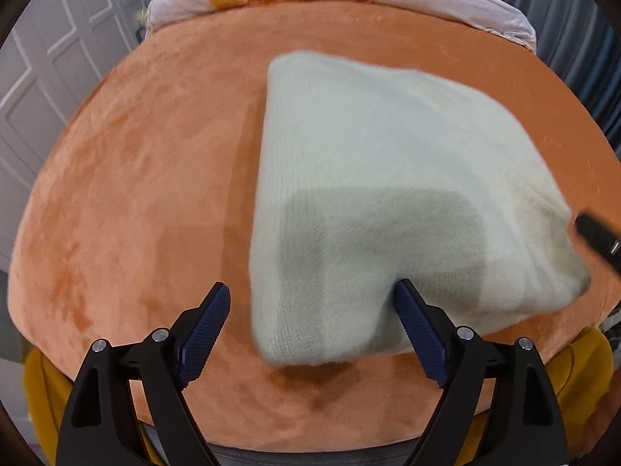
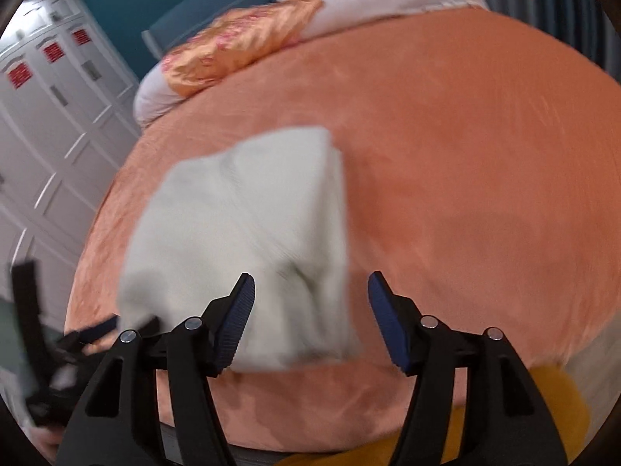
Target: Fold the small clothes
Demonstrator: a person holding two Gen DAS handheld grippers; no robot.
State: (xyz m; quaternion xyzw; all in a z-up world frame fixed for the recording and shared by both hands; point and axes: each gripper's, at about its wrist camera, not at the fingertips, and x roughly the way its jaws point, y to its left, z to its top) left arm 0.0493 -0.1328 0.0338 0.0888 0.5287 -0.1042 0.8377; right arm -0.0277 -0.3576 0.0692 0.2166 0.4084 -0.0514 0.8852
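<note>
- The cream knitted garment (image 1: pixel 388 194), folded into a thick wedge, is seen lying on the orange plush bedspread (image 1: pixel 136 194), just ahead of both grippers.
- The left gripper (image 1: pixel 312 310) is held spread over its near corner, nothing pinched.
- The right gripper (image 2: pixel 310 303) is likewise spread, its jaws bracketing the near edge, probably for a further fold.

L gripper (image 1: pixel 312 305) & R gripper (image 2: pixel 311 295) both fingers spread wide, empty.
</note>
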